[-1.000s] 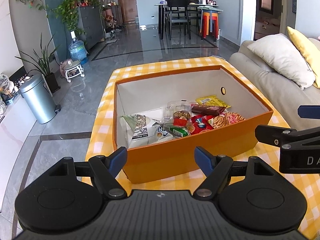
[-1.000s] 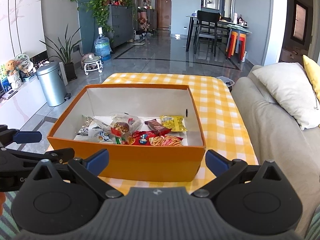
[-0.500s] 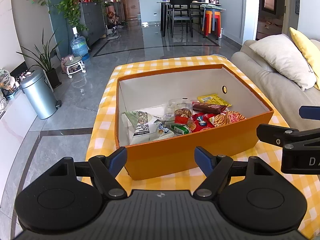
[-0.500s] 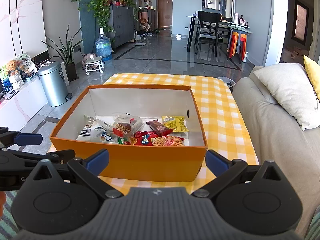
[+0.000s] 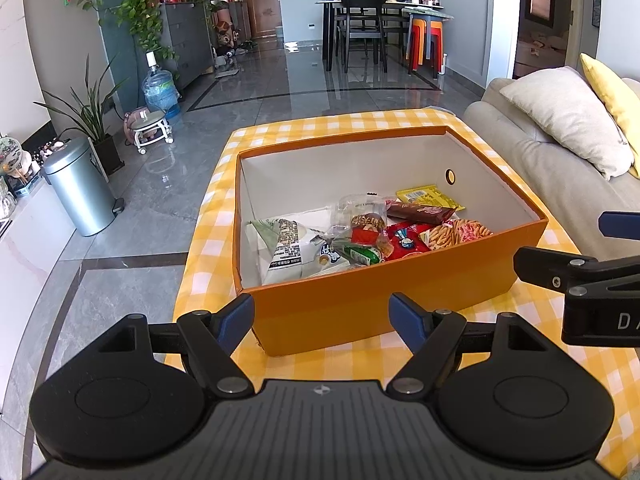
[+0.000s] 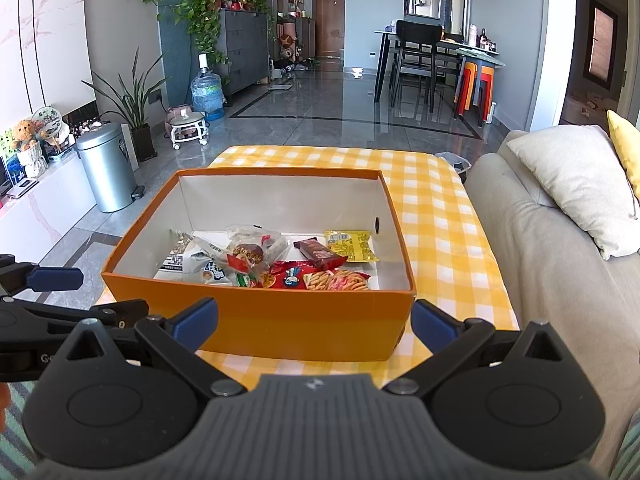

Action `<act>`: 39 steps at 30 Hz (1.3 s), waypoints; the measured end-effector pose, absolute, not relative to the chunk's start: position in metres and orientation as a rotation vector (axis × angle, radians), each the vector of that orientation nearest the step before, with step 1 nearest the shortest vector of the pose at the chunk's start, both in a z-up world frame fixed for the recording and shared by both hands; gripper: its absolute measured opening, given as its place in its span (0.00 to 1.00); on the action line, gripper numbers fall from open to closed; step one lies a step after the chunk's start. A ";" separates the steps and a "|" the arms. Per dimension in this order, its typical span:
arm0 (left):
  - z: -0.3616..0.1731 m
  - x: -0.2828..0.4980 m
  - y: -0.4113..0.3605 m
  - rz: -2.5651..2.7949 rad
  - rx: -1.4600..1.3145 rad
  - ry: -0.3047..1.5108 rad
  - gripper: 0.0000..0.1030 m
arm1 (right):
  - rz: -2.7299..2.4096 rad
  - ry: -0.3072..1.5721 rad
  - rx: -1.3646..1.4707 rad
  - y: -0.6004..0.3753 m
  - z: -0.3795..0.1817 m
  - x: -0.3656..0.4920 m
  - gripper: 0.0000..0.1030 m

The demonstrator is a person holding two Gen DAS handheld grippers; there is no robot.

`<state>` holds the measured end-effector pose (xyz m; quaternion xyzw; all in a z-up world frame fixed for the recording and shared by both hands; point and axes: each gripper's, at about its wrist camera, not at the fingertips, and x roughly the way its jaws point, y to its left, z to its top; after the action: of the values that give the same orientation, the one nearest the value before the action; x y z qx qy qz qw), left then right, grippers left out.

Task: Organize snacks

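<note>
Left wrist view: I'm holding my left gripper [image 5: 322, 316] and right gripper [image 6: 314, 322] spread apart, empty, near the orange box [image 5: 384, 300] sitting on the checkered surface [image 5: 520, 332], snack packets [image 5: 360, 236] lying inside, brown bar [image 5: 420, 213] pointing rightward.

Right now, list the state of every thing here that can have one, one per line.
Left tool: open, empty, short of the box.
Right tool: open, empty, short of the box.
Orange box: lidless, upright on the checked tablecloth.
Snack packets: piled loose in the box's near half.
Brown bar: wrapped, lying flat.
Yellow packet: flat on the box floor.
Bin: lid shut.
</note>
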<state>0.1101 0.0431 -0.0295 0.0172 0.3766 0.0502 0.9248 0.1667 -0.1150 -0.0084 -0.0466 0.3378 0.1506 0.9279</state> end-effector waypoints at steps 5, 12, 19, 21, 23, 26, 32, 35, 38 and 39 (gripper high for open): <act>-0.031 0.108 0.044 0.108 0.031 0.777 0.87 | 0.304 0.693 -0.093 -0.116 -0.009 0.166 0.96; -0.031 0.107 0.044 0.111 0.032 0.778 0.87 | 0.299 0.701 -0.086 -0.116 -0.009 0.166 0.96; -0.030 0.107 0.044 0.110 0.034 0.780 0.87 | 0.294 0.699 -0.082 -0.116 -0.009 0.166 0.96; -0.030 0.107 0.044 0.111 0.034 0.780 0.87 | 0.293 0.701 -0.080 -0.117 -0.009 0.167 0.96; -0.030 0.107 0.044 0.108 0.033 0.780 0.87 | 0.291 0.703 -0.078 -0.117 -0.010 0.167 0.96; -0.030 0.106 0.043 0.108 0.034 0.780 0.87 | 0.289 0.704 -0.077 -0.117 -0.010 0.167 0.96; -0.029 0.105 0.042 0.110 0.034 0.783 0.87 | 0.289 0.705 -0.077 -0.117 -0.010 0.167 0.96; -0.029 0.106 0.042 0.112 0.037 0.781 0.87 | 0.289 0.705 -0.076 -0.117 -0.010 0.167 0.96; -0.028 0.106 0.042 0.111 0.038 0.781 0.87 | 0.288 0.705 -0.078 -0.117 -0.010 0.168 0.96; -0.029 0.106 0.042 0.112 0.038 0.781 0.87 | 0.287 0.707 -0.079 -0.117 -0.010 0.168 0.96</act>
<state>0.1062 0.0418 -0.0285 0.0186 0.3806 0.0547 0.9229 0.1677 -0.1166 -0.0099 -0.0385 0.3448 0.1402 0.9274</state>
